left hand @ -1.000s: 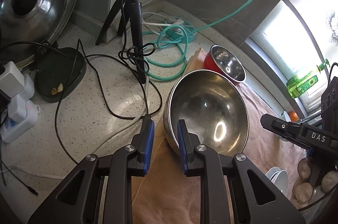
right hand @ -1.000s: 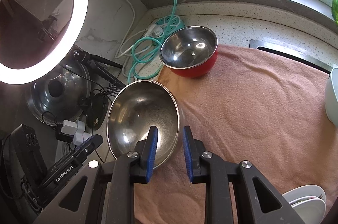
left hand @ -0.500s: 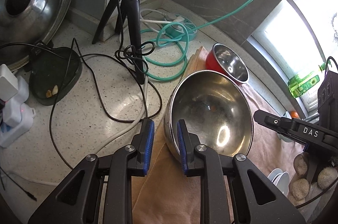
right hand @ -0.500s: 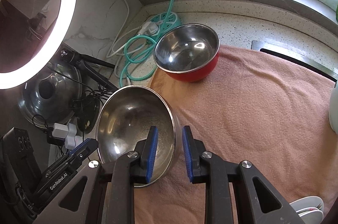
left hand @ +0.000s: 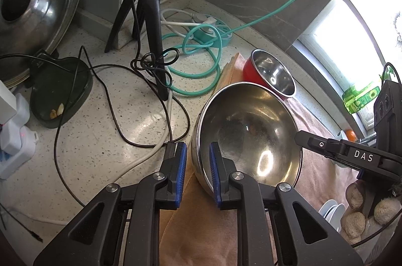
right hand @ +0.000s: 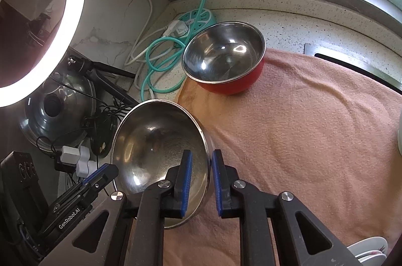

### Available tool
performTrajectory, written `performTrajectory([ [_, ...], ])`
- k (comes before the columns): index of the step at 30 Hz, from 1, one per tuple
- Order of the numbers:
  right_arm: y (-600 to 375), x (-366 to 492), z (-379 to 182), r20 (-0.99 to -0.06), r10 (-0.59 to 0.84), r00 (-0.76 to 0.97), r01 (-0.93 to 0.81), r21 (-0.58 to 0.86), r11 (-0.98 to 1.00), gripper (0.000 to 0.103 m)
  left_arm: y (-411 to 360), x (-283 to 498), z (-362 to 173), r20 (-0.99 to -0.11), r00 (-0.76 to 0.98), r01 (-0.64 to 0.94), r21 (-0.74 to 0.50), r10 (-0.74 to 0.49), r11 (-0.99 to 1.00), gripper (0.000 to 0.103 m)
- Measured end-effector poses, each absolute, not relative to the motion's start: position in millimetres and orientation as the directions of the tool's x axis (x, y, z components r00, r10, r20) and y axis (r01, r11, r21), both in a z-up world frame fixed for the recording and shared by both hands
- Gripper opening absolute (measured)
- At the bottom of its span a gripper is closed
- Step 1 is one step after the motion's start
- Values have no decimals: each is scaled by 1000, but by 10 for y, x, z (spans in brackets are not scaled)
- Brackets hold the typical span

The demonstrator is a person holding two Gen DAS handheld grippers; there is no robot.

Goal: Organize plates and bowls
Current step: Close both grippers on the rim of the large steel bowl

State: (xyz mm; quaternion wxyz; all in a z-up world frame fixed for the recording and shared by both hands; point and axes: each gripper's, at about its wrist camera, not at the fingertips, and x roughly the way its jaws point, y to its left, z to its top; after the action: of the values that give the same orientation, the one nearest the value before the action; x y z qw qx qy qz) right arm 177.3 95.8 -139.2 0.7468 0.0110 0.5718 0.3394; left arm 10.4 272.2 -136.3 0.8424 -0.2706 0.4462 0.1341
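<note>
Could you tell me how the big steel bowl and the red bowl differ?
The big steel bowl is bare metal outside and wider; the red bowl has a red outer wall. The steel bowl is tilted, its rim between both tools' fingers; the red bowl sits level, untouched. Both have shiny steel insides and are empty.

Bright ring light (right hand: 37, 22), fisheye-warped edges

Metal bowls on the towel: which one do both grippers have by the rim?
The big all-steel bowl, tilted at the towel's edge: left gripper and right gripper each straddle its rim. The smaller red-sided bowl sits untouched behind.
</note>
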Motion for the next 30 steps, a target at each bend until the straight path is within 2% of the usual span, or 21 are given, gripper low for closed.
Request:
performTrajectory([
  [9,948,1793,-1411,-850,513,118,-494,398,773,7,2739,121,-1421,-828,559,-466,-352,-38,812,9],
  [30,949,1769,-1392,-859,495,131,-495,376,783,7,2747,98,-1386,-821,569,-471,-364,-39,804,9],
])
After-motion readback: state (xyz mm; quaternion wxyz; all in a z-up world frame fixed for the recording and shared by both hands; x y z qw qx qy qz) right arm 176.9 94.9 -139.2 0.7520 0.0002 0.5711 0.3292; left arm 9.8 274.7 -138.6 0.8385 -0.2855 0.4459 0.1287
